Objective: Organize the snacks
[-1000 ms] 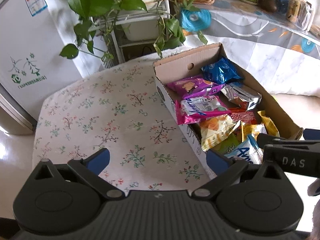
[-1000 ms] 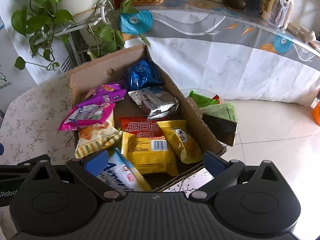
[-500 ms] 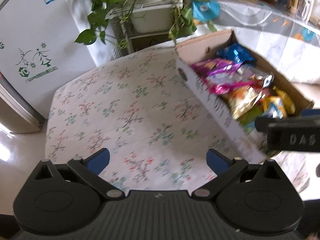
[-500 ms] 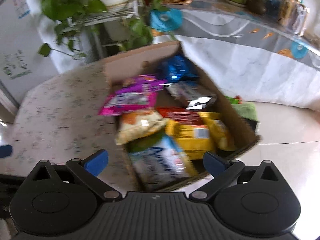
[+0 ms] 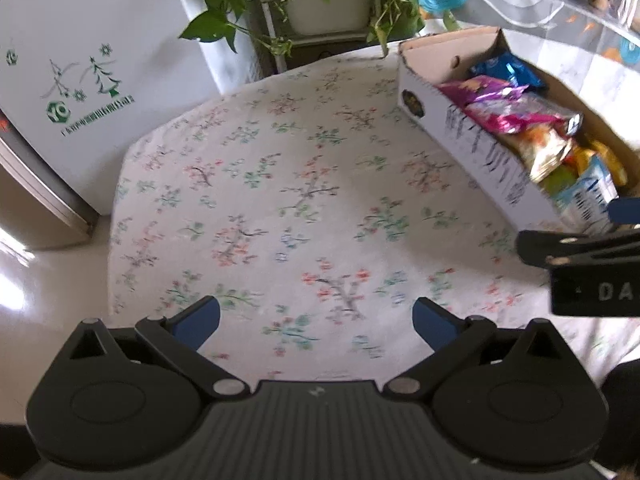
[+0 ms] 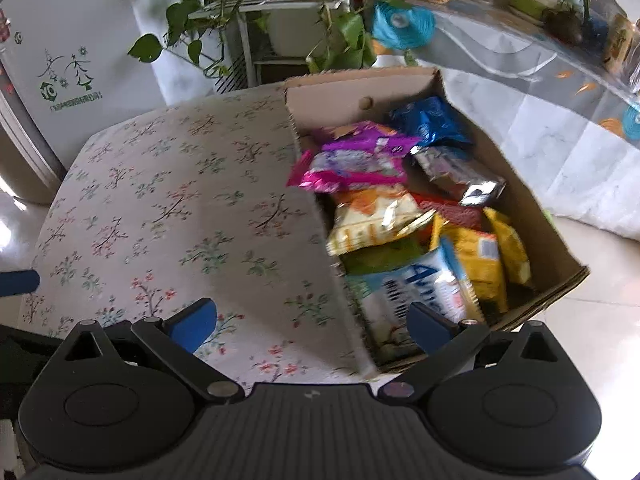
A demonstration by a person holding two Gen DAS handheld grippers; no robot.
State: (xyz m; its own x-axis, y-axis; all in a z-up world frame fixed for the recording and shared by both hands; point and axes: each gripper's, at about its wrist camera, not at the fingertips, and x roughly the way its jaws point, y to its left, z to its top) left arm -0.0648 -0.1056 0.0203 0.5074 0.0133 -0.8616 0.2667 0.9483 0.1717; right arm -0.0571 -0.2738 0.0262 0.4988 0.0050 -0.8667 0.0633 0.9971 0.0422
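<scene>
A cardboard box [image 6: 404,88] full of snack packets stands at the right end of a table with a floral cloth [image 6: 168,208]. It holds a blue packet [image 6: 432,120], a pink packet [image 6: 352,168], a yellow packet [image 6: 476,256] and a white-blue packet [image 6: 408,288], among others. My right gripper [image 6: 310,318] is open and empty, over the box's near left corner. In the left wrist view the box [image 5: 468,128] is at the right. My left gripper [image 5: 316,318] is open and empty above the bare cloth [image 5: 280,200].
A white fridge [image 5: 80,60] stands at the far left. A plant rack [image 6: 280,28] with trailing leaves is behind the table. A long counter [image 6: 540,60] with a basket and pots runs at the back right. The right gripper's body [image 5: 588,276] shows in the left wrist view.
Both grippers have pulled back and swung left. The box has shifted to the right in both views and more of the cloth shows. Both stay open and empty.
</scene>
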